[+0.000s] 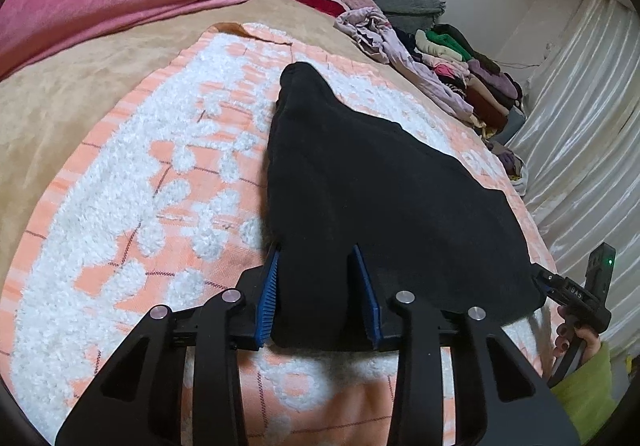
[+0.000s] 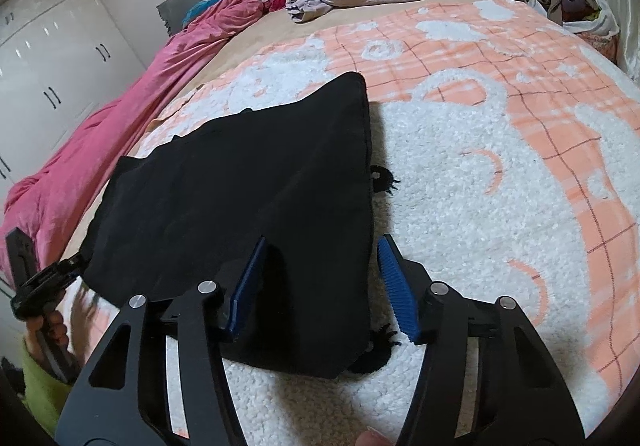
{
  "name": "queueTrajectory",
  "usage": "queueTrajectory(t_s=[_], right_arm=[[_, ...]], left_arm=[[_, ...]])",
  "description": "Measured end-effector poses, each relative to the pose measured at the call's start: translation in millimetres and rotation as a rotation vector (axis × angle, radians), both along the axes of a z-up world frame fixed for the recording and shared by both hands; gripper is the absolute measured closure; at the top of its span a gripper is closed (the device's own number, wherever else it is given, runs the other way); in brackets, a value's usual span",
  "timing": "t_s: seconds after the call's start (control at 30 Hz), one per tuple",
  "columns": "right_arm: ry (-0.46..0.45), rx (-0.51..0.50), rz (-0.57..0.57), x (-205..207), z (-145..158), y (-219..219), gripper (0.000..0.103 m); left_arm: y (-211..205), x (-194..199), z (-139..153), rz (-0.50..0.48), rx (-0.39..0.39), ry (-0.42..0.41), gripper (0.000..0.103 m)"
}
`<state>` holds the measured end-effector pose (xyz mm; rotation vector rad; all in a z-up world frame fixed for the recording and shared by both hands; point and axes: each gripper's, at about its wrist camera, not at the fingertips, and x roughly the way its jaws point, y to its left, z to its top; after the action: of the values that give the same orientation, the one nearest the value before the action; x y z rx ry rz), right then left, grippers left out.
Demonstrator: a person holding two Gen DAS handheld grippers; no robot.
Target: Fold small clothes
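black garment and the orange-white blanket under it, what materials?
Black garment: looks like a soft matte knit or fleece; no sheen, limp drape, stitched hem edge. Orange-white blanket: probably woven cotton or synthetic with raised tufted white pile; the orange checked ground lies flat, the white patches look fluffy.

We saw the right hand-held gripper (image 2: 320, 286) straddling the black garment's (image 2: 240, 181) corner on the peach-and-white blanket (image 2: 500, 173), jaws apart.
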<state>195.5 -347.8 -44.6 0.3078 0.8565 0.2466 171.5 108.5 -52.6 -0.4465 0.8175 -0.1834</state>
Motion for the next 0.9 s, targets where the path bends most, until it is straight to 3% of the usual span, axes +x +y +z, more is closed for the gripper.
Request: queueTrajectory(t_s=[0.07,0.1,0.17,0.27,0.37,0.6,0.9], right_arm=[[-0.001,-0.009,0.009,0,0,3,0.056],[-0.001,-0.013,0.013,0,-1,4,0.063],[-0.001,-0.019,0.014,0,-1,5,0.074],[-0.009,-0.014,0.006,-1,0,4,0.089],[-0.026,0.004,0.001,-3,5,2,0.095],[-0.054,0.029,-0.006,-16,17,-4,0.097],[0.013,-0.038,-0.031,-11,-2,-3,0.093]], left_arm=[[1,1,0,-0.001,-0.008,0.006,0.067],[1,1,0,-0.002,-0.006,0.008,0.067],[-1,1,0,-0.008,-0.005,0.014,0.079],[-5,0,4,-0.022,0.013,0.008,0.085],[-7,-3,11,-0.031,0.024,-0.009,0.086],[0,-16,19,-0.046,-0.007,-0.009,0.086],[3,-22,4,-0.046,0.016,0.046,0.085]])
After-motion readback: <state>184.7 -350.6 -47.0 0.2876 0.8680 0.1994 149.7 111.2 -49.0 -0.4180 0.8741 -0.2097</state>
